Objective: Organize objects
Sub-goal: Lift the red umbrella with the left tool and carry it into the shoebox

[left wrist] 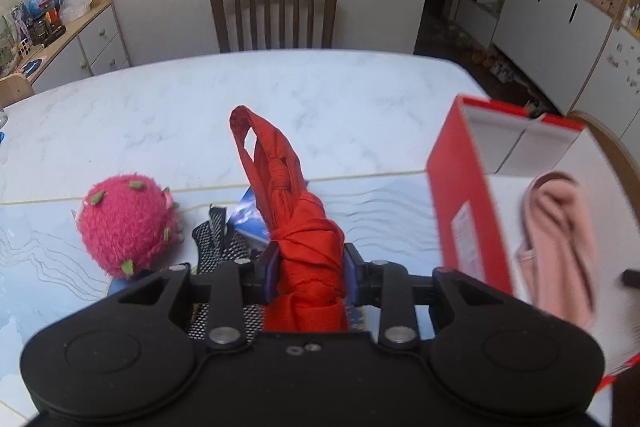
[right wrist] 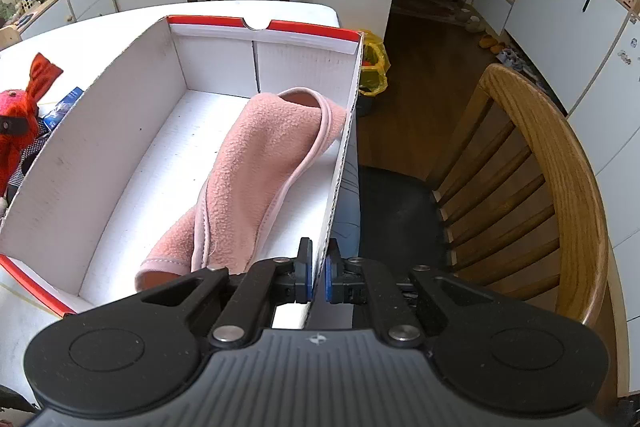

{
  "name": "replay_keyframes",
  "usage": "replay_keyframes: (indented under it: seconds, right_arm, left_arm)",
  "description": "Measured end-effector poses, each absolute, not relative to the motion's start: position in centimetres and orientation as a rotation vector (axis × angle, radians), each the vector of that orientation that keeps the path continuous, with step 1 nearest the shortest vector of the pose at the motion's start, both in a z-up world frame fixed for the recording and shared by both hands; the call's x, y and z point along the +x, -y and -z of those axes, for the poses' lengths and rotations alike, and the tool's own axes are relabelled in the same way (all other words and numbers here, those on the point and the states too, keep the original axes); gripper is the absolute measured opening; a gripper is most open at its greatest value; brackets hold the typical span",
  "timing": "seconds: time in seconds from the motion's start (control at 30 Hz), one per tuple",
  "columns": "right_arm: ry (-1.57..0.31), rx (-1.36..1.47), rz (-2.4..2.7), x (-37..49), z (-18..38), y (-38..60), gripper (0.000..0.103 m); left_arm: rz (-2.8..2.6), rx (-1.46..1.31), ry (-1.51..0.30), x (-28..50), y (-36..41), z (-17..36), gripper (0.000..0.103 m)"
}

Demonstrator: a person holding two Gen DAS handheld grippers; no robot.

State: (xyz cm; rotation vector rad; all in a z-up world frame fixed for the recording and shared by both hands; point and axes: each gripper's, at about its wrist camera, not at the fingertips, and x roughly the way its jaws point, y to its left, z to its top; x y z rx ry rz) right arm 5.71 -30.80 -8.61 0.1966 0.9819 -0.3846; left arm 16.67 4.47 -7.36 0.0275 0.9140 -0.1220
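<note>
Status: one item boxed, one item in transfer, several items pending.

The pink fleece cloth [right wrist: 256, 163] already lies inside the red-and-white cardboard box [right wrist: 132, 115], along its right wall. The left gripper [left wrist: 308, 267] is clamped on a knotted red fabric bundle [left wrist: 308, 239], held clear of the table [left wrist: 280, 95] just left of the box (judged to be the next item for deposit). The right gripper [right wrist: 318, 275] is pinched on the box's near right wall, steadying it. Remaining on the table: the pink plush dragon fruit [left wrist: 126, 223], a black mesh item [left wrist: 218, 247] and a blue packet [left wrist: 252, 215].
</note>
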Motion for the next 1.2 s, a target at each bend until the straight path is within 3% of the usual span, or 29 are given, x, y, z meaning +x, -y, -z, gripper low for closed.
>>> replay_keyframes:
  seconds: [0.63,1.2]
  right_arm:
    - [-0.973,0.218,0.364,5.4,8.6,31.7,0.006]
    - [-0.974,0.230,0.357,5.5,8.7,32.0,0.006]
  left_arm:
    - [0.350,-0.004,-0.838,13.6,2.5,1.4,0.030]
    - [0.489,0.199,-0.948,16.2,13.5,7.5,0.030]
